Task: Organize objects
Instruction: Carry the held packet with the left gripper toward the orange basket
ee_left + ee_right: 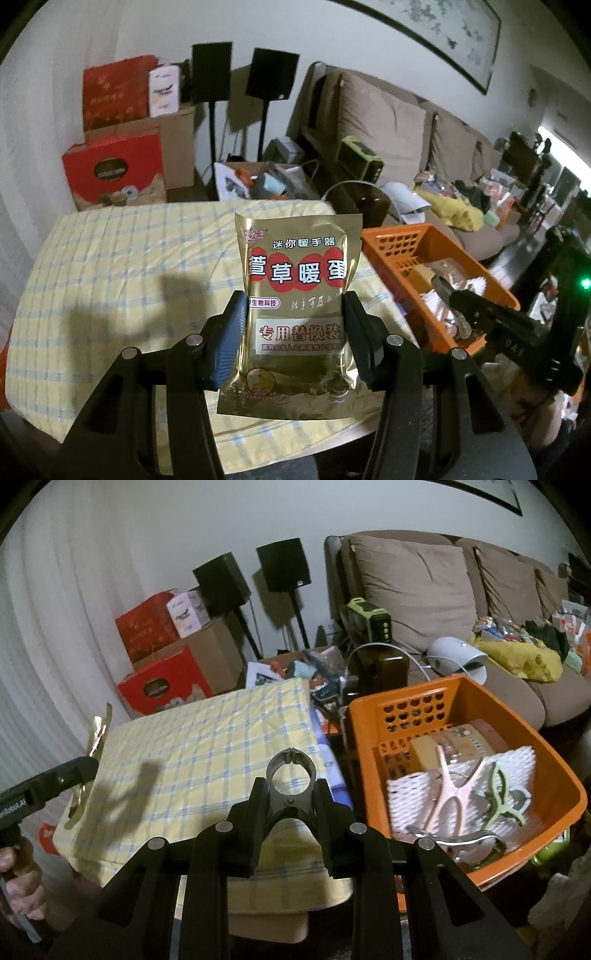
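Note:
A gold foil packet (295, 295) with red circles and Chinese print stands upright between the pads of my left gripper (293, 306), which is shut on its sides above the yellow checked tablecloth (129, 258). In the right wrist view the packet's edge (96, 731) shows at far left by the left gripper (74, 771). My right gripper (290, 790) is shut on a black ring-shaped clip (290, 770), held over the cloth's near right corner. It also shows in the left wrist view as the right gripper (454, 295), by the orange basket (391, 240).
The orange basket (369, 709) at the table's right holds a pink clip (452, 794), a green clip (500, 794), white foam mesh (406, 794), a brown box (461, 738) and a metal tool. Red boxes (114, 173), speakers on stands and a cluttered sofa (388, 122) lie behind.

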A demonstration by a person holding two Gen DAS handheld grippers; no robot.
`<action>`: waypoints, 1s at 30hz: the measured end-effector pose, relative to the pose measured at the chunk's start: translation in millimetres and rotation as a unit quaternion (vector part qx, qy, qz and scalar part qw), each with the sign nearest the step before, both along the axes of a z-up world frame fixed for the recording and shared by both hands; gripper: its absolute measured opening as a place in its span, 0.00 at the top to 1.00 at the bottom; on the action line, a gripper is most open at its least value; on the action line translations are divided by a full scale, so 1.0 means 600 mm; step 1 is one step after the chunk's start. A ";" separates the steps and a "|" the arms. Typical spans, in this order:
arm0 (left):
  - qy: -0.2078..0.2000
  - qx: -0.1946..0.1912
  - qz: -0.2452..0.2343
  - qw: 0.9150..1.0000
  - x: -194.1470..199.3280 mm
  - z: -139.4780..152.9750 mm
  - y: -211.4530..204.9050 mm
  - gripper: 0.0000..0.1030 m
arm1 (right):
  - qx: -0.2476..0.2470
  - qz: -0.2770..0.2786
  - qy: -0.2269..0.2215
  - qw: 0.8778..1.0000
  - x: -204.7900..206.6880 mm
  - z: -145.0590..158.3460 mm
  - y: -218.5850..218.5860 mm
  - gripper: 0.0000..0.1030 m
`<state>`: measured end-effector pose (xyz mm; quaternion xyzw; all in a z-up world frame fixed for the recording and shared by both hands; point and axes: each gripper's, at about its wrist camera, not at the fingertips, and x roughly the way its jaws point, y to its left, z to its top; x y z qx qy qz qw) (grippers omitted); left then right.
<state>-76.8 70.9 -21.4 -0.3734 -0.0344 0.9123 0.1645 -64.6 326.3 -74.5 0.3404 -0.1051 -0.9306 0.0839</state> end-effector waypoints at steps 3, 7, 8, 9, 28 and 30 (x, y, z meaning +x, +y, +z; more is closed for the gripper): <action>0.000 0.006 -0.014 1.000 -0.003 0.006 0.024 0.52 | -0.003 -0.010 0.005 1.000 0.005 0.007 0.016 0.76; 0.004 0.009 -0.033 0.999 -0.003 0.019 0.053 0.52 | -0.010 -0.026 0.014 1.000 0.016 0.019 0.047 0.76; 0.006 0.010 -0.038 0.999 -0.004 0.024 0.063 0.52 | -0.012 -0.030 0.016 0.999 0.019 0.022 0.057 0.76; 0.006 0.013 -0.042 0.999 -0.005 0.027 0.069 0.52 | -0.012 -0.033 0.018 0.999 0.020 0.023 0.062 0.76; 0.006 0.053 -0.123 0.991 -0.048 0.081 0.229 0.52 | -0.028 -0.107 0.018 0.994 0.041 0.017 0.243 0.76; 0.011 0.059 -0.131 0.990 -0.052 0.090 0.243 0.52 | -0.008 -0.108 0.015 0.994 0.036 0.023 0.262 0.76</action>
